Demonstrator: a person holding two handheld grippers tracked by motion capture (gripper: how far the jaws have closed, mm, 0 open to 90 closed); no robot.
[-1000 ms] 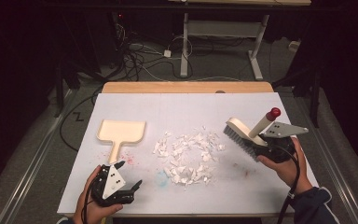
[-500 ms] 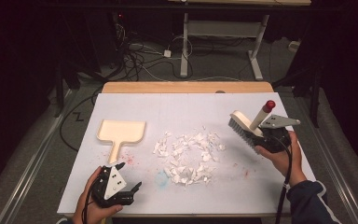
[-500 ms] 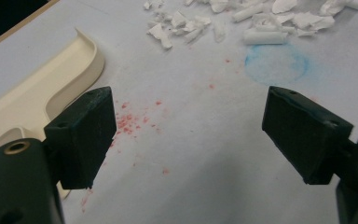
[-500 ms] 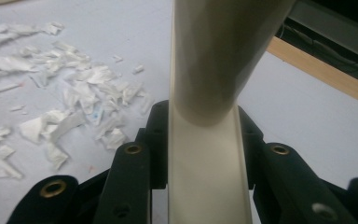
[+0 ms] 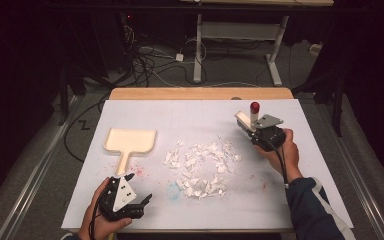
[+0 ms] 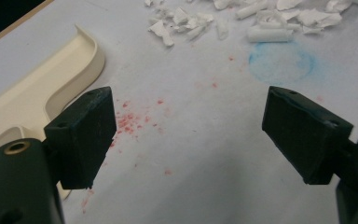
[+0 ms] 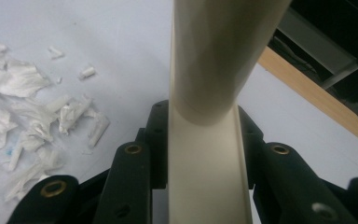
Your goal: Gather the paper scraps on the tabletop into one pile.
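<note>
High view: right gripper (image 5: 252,131) hovers over the table's (image 5: 305,165) right side, fingers clamped on a cream brush (image 5: 243,120), its red-tipped handle upright, beside the paper scraps (image 5: 202,167); left gripper (image 5: 139,204) sits near the front edge, fingers wide and empty, close to the dustpan (image 5: 130,141).

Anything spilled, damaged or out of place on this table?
Torn white paper scraps lie scattered mid-table, between the dustpan and the brush. Red specks and a blue smudge stain the white table cover.
</note>
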